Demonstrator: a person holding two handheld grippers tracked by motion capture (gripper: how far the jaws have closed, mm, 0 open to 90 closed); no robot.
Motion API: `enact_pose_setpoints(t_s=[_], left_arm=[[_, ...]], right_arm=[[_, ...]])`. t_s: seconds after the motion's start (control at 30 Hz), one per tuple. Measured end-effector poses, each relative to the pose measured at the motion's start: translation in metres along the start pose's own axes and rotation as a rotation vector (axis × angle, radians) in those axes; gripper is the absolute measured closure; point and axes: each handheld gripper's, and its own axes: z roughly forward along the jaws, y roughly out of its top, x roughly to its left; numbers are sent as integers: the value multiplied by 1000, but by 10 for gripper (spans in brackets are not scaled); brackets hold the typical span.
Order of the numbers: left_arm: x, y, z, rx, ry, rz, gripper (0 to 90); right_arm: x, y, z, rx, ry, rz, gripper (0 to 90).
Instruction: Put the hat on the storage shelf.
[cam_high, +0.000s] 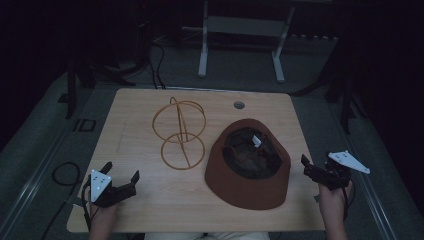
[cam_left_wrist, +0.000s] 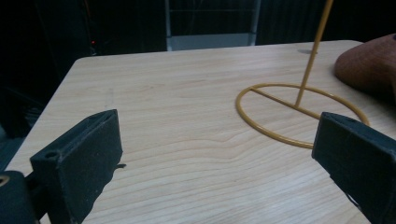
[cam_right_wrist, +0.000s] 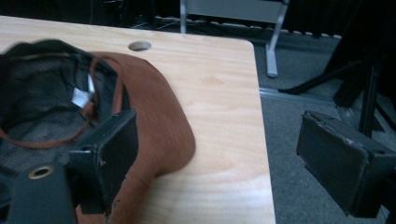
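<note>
My left gripper (cam_high: 121, 173) hovers open over the table's (cam_high: 150, 205) near left corner, nothing between its jaws. My right gripper (cam_right_wrist: 219, 154) gapes open beside the brown hat (cam_high: 248, 162) (lying crown down), right of the yellow wire stand (cam_high: 179, 131).

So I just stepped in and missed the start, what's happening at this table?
A person sits at a wooden table with a two-jaw gripper in each hand. Neither holds anything: the left gripper is open near the table's front left, and the right gripper is open at the right edge, close to the brim of a brown hat lying upside down. A yellow wire hat stand stands to the hat's left, bare.
</note>
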Motion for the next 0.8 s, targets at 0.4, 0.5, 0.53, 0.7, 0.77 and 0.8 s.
enact_pose_setpoints(t_s=[0.4, 0.5, 0.53, 0.7, 0.77, 0.8], left_arm=[[-7, 1, 1, 35, -37, -7, 23], [-10, 2, 1, 41, -57, 10, 23], [-10, 2, 1, 39, -61, 8, 23], [-13, 2, 2, 51, -77, 17, 23], [-13, 2, 2, 53, -83, 12, 23], [-12, 2, 2, 56, -87, 8, 23]], right_arm=[[20, 46, 20, 45, 137, -111, 126], [25, 50, 30, 60, 163, -129, 119], [27, 51, 34, 64, 186, -137, 119], [34, 52, 56, 118, 244, -167, 132], [39, 49, 66, 143, 247, -189, 135], [40, 47, 71, 148, 246, -192, 140]])
